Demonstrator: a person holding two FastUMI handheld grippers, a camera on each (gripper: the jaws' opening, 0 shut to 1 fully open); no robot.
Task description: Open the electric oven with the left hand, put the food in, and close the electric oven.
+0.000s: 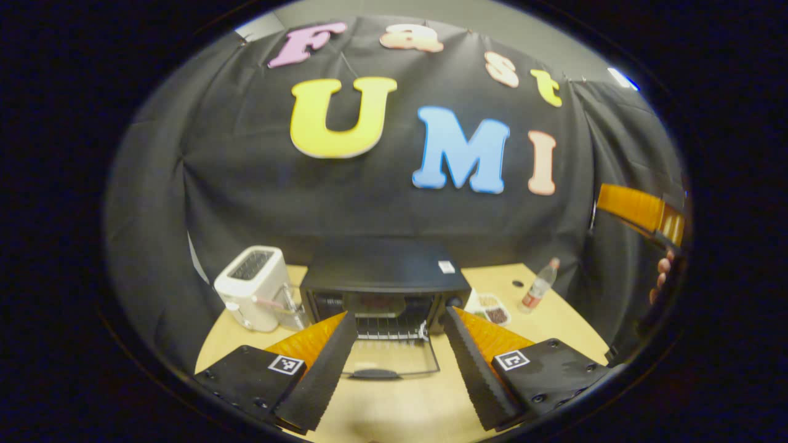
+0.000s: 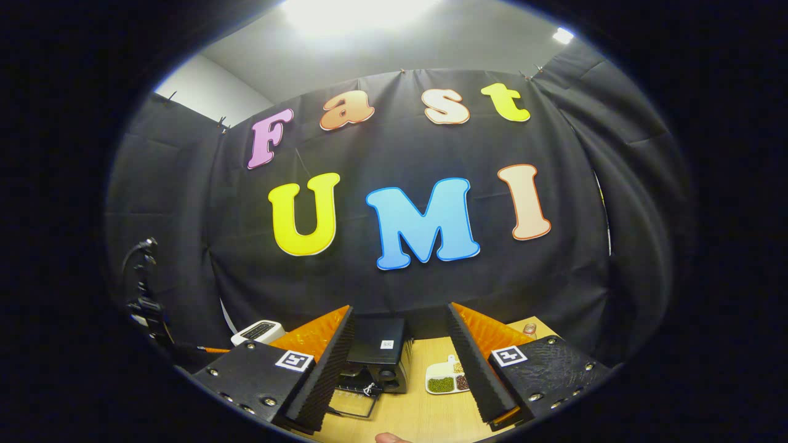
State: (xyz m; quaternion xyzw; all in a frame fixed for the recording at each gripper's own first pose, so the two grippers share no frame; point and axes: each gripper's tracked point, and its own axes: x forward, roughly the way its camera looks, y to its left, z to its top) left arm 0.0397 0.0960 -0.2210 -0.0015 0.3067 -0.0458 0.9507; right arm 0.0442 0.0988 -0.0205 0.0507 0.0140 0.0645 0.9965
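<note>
At lower centre, the electric oven stands door-down on the bench; left gripper and right gripper gape wide, empty.

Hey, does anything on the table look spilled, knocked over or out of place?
Nothing stands out. The oven has its door down flat, the toaster and bottle stand upright, and the food tray looks unspilled.

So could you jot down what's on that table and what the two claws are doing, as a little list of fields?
oven: black oven mid-table, glass door folded down open
food: white divided tray right of the oven, on the table
toaster: white toaster left of the oven
bottle: clear bottle at far right
left claw: left claw open, empty
right claw: right claw open, empty
</note>
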